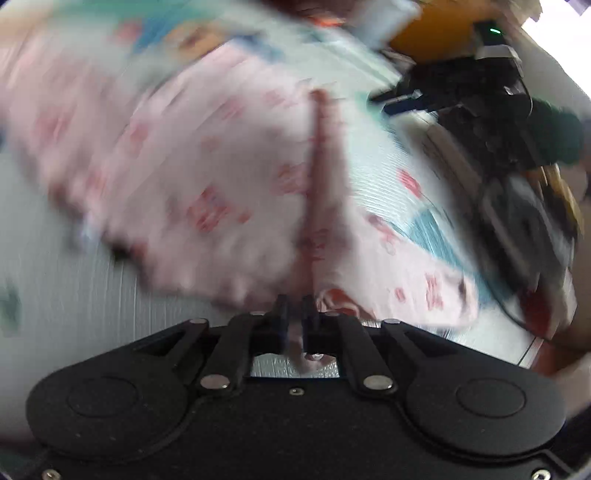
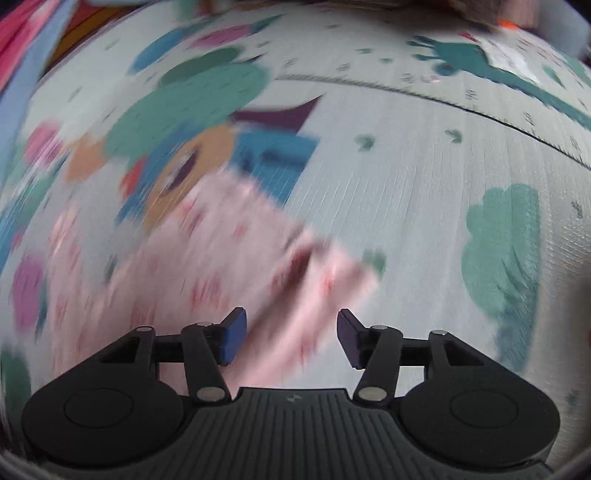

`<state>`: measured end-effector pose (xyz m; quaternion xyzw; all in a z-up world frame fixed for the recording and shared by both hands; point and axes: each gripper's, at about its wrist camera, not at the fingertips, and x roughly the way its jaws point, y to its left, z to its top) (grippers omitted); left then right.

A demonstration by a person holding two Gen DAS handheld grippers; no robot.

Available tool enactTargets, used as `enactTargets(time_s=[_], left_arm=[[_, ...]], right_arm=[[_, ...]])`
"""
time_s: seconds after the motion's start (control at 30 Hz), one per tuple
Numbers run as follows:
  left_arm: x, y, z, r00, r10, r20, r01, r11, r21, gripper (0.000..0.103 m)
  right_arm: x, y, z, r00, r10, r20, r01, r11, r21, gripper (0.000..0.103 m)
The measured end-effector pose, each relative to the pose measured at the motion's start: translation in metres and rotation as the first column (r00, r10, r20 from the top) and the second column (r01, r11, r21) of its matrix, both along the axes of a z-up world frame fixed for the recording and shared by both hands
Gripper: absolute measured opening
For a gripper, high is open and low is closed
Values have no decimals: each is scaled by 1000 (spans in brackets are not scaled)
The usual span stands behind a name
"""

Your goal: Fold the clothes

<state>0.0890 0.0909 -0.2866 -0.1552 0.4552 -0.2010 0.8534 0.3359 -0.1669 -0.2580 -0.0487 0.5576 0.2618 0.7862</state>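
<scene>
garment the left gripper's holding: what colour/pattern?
Pale pink garment with small red printed motifs, too blurred to identify. Shows best in the left wrist view.

Pale play mat (image 2: 406, 192) underneath, printed with green tree (image 2: 502, 240) (blurred), blue house (image 2: 275, 158), teal dinosaur (image 2: 465, 61).

Floor covered by a pale ribbed play mat (image 2: 388, 177) with cartoon prints: green tree shape (image 2: 506, 258) at 3 o'clock, teal dinosaur (image 2: 461, 55) at 1 o'clock. Dark seam line (image 2: 406, 92) crosses the mat. Left wrist view: orange surface (image 1: 439, 33) at 1 o'clock, dark blurred clutter (image 1: 517, 206) at 3 o'clock. Bright daylight at the upper right edge.
</scene>
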Motion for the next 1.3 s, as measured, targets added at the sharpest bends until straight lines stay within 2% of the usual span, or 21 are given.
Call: enactTargets(time_s=[0.07,0.13,0.17,0.23,0.27,0.3,0.33,0.43,0.5,0.6,0.63,0.67,0.73,0.87,1.07,1.1,1.17,1.2,1.3], left_arm=[[-9,-13,13,989,-107,101,96,989,110,15],[-21,-27,20,961,-214,175,174,960,220,22],[-26,-30,21,948,-251,195,196,944,265,23],[-31,-36,21,929,-302,215,229,923,308,25],[-33,-39,22,918,-327,224,245,912,329,33],[-33,-41,22,915,-334,228,242,904,352,35],[-30,-41,19,917,-330,222,239,904,356,36],[-18,-42,15,927,-309,213,216,903,371,36],[-11,-43,12,927,-315,202,225,900,373,36],[-5,-44,7,925,-333,184,243,889,389,28],[-4,-45,7,924,-339,178,248,884,395,19],[-2,-45,5,931,-327,164,246,891,381,13],[2,-41,1,948,-285,139,223,911,345,12],[-1,-40,1,950,-276,146,215,917,335,12],[-6,-38,0,952,-264,157,203,925,322,14],[-9,-41,0,944,-282,173,208,912,353,16],[-14,-47,1,928,-310,207,199,882,428,37],[-18,-51,1,913,-337,229,196,856,478,42],[-30,-63,2,845,-456,279,230,782,580,45]], right_arm=[[-46,-20,-3,995,91,-41,-92,995,-37,63],[-95,-46,-11,988,124,-87,-132,988,-85,64],[-117,-61,-16,989,107,-106,-118,988,-103,64],[-151,-91,-25,989,-9,-150,-6,995,-103,64],[-164,-105,-29,980,-84,-180,69,994,-91,64],[-174,-117,-34,963,-155,-218,142,987,-77,64],[-182,-127,-39,944,-211,-254,201,977,-65,64],[-201,-135,-49,913,-286,-292,285,957,-46,64],[-206,-132,-49,919,-288,-268,293,956,-25,63],[-207,-133,-48,921,-306,-241,318,948,9,46],[-206,-133,-49,919,-316,-234,328,945,13,38],[-206,-134,-49,920,-322,-223,332,943,10,33],[-208,-140,-49,922,-326,-208,335,942,6,5],[-201,-157,-49,910,-350,-223,373,925,68,3],[-177,-149,-12,925,-347,-153,370,914,164,3],[-171,-146,-2,931,-339,-136,360,915,184,3],[-160,-139,19,943,-317,-99,331,917,224,3],[-154,-135,30,948,-308,-83,319,915,246,3],[-136,-120,65,960,-279,-33,275,909,313,3]])
